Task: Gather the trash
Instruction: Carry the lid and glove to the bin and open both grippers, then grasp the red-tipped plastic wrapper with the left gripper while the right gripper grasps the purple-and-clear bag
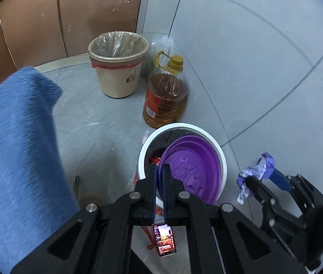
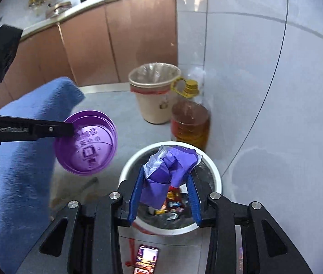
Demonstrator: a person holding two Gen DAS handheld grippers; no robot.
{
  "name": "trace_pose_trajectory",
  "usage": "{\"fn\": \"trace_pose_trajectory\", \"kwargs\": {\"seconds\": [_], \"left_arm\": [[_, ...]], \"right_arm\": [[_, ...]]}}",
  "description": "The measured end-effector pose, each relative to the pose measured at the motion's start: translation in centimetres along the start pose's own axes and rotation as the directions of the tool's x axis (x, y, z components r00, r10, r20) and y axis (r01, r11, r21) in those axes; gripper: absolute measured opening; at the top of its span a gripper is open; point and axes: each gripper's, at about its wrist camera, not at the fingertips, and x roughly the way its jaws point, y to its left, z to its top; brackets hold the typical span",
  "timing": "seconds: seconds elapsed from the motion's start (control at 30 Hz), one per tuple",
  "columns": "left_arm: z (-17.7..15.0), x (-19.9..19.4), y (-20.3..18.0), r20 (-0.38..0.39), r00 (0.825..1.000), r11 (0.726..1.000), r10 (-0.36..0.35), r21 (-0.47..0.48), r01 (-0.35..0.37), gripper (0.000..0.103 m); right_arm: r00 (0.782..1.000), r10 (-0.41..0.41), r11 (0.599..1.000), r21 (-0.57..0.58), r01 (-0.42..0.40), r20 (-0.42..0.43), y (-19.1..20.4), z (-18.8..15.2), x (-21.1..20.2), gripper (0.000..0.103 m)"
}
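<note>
2 wrist views, angled down, share white bin

Grey tiled floor here, running to the white wall. On it stands a beige bin with a clear liner, an oil bottle just beside it, then a white bin nearer. A lit phone lies flat on the tiles, with red string alongside.
</note>
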Motion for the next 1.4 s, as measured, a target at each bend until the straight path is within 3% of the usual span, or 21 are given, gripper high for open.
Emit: {"fn": "trace_pose_trajectory", "kwargs": {"seconds": [0.13,0.23,0.37,0.63,0.77,0.9,1.13,1.4], "left_arm": [[0.8,3.0,-0.3,-0.022,1.000,0.999,-0.020,-0.045,0.019,0.006],[1.0,4.8,-0.3,-0.047,0.997,0.996,-0.062,-0.075,0.058,0.007],[0.6,5.4,-0.5,-0.049,0.994,0.991,-0.100,-0.089,0.095,0.020],[-0.4,-0.6,0.1,0.085,0.993,0.995,-0.078,-0.057,0.083,0.023],[-1.5,-5.2,0.7,0.175,0.984,0.997,-0.041,-0.053,0.051,0.037],[-3.8,-10.2,0.9,0.274,0.961,0.999,0.024,-0.044,-0.013,0.040],[-9.5,-17.7,0.4,0.424,0.893,0.988,0.148,-0.020,-0.154,0.044],[-14.5,-23.7,1.2,0.521,0.829,0.977,0.201,-0.040,-0.212,0.048]], "right_arm": [[0.999,-0.035,0.999,0.000,0.035,-0.025,-0.4,0.3,2.3,0.042],[0.998,-0.056,0.998,-0.001,0.056,-0.037,-0.5,0.3,3.5,0.052],[0.996,-0.072,0.997,-0.003,0.072,-0.047,-0.3,0.1,4.0,0.057],[0.998,-0.068,0.998,0.013,0.068,0.000,0.7,0.1,1.3,0.058],[0.997,-0.057,0.998,0.016,0.056,0.049,1.8,0.4,-1.6,0.058],[0.994,-0.038,0.999,0.009,0.038,0.104,3.3,0.4,-5.3,0.058],[0.983,0.005,1.000,-0.017,-0.002,0.185,6.3,-0.2,-11.8,0.058],[0.968,0.043,0.998,-0.057,-0.030,0.249,9.3,-0.9,-17.2,0.058]]}}
